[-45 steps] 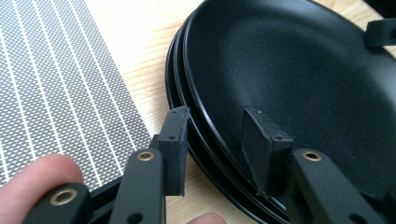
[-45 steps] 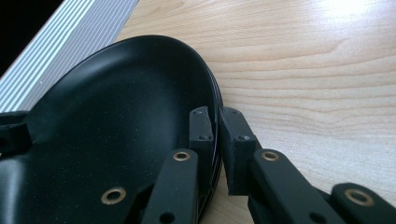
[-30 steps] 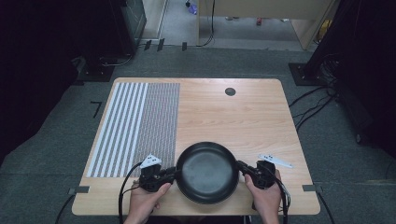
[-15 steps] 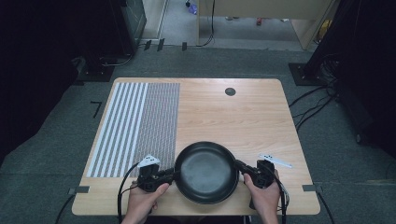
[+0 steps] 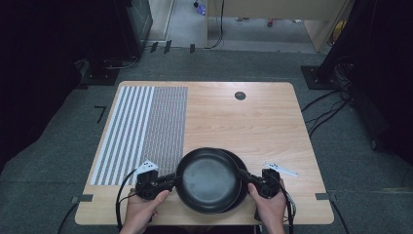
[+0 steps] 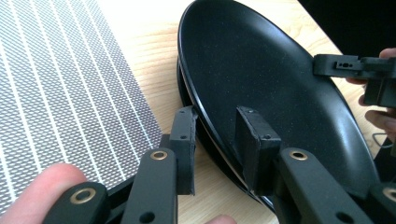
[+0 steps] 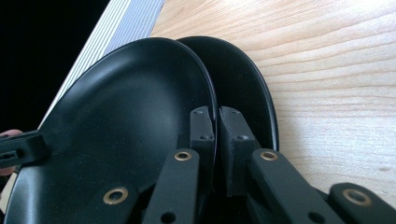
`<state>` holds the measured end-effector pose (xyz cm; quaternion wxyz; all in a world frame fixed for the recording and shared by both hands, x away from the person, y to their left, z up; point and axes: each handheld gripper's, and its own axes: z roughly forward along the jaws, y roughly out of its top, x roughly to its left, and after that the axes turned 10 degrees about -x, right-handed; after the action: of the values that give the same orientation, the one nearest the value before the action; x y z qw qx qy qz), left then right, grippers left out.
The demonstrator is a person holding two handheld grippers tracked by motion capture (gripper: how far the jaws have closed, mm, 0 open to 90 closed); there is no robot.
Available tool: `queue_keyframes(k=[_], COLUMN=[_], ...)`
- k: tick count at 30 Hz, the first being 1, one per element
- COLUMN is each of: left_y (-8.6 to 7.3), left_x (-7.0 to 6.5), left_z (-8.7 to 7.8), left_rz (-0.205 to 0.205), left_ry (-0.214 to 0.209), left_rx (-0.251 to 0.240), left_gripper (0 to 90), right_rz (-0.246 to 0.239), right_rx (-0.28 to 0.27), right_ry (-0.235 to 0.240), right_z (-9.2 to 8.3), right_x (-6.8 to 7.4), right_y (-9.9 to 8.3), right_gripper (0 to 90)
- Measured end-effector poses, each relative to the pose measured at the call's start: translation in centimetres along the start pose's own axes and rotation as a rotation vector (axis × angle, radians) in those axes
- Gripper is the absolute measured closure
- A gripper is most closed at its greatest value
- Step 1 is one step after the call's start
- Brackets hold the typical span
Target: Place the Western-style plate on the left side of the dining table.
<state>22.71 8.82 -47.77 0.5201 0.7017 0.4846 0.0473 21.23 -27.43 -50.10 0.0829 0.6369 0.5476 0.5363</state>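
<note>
Two black plates lie stacked at the table's near edge. The top plate [image 5: 208, 180] sits a little left of the lower plate [image 5: 238, 160], whose rim shows as a crescent on the right. My left gripper [image 5: 174, 179] holds the top plate's left rim; in the left gripper view the rim [image 6: 205, 116] runs between the jaws of that gripper [image 6: 217, 135]. My right gripper [image 5: 242, 175] is shut on the top plate's right rim. In the right gripper view its jaws [image 7: 217, 121] pinch that thin edge, with the lower plate [image 7: 243, 79] beside and below.
A grey striped and meshed mat [image 5: 141, 126] covers the table's left part, close to the left gripper. A small black round disc [image 5: 239, 95] sits at the far side of the wooden tabletop [image 5: 253, 122]. Cables trail off the near edge.
The top plate and both grippers have drifted slightly left. Both grips are the same as before.
</note>
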Motion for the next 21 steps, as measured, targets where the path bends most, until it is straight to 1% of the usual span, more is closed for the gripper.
queue_keyframes(k=[2,4,5,9,12,14,15,16,17,18,20,21], left_y=[0.0,0.0,0.0,-0.1,-0.1,-0.1,-0.2,-0.2,-0.2,-0.3,-0.3,-0.3], left_x=[-0.2,-0.4,-0.5,-0.5,-0.4,-0.4,-0.4,-0.4,-0.3,-0.2,-0.2,-0.1], left_z=[0.0,0.0,0.0,0.0,0.0,0.0,0.0,0.0,0.0,0.0,0.0,0.0], left_rz=[0.015,0.038,0.040,0.037,0.036,0.030,0.022,0.022,0.011,-0.002,-0.012,-0.017], left_ry=[0.013,0.027,0.028,0.025,0.022,0.020,0.017,0.017,0.012,0.009,0.006,0.005], left_rx=[0.001,0.003,0.005,0.009,0.010,0.008,0.004,0.004,0.003,-0.001,-0.002,-0.003], left_gripper=[69.3,69.1,69.1,68.9,68.7,68.7,68.7,68.8,68.8,69.3,69.6,69.7], right_rz=[-0.004,-0.001,-0.005,-0.007,0.013,0.005,0.008,0.008,0.021,0.102,0.160,0.173], right_rx=[-0.002,-0.002,-0.006,-0.012,-0.012,-0.019,-0.023,-0.023,-0.025,-0.030,-0.038,-0.045], right_ry=[-0.001,-0.003,-0.008,-0.019,-0.021,-0.032,-0.037,-0.037,-0.039,-0.026,-0.011,-0.008], right_z=[0.1,0.2,0.2,0.5,0.7,0.9,0.9,0.9,0.9,0.9,0.9,0.9], right_x=[0.0,0.0,0.1,0.3,0.3,0.6,0.6,0.6,0.6,0.2,-0.1,-0.2], right_y=[-0.1,-0.2,-0.3,-0.6,-0.8,-1.0,-1.1,-1.1,-1.1,-1.1,-1.2,-1.3], right_gripper=[84.7,84.1,83.8,81.8,80.2,79.2,79.3,79.3,79.9,82.1,83.2,83.4])
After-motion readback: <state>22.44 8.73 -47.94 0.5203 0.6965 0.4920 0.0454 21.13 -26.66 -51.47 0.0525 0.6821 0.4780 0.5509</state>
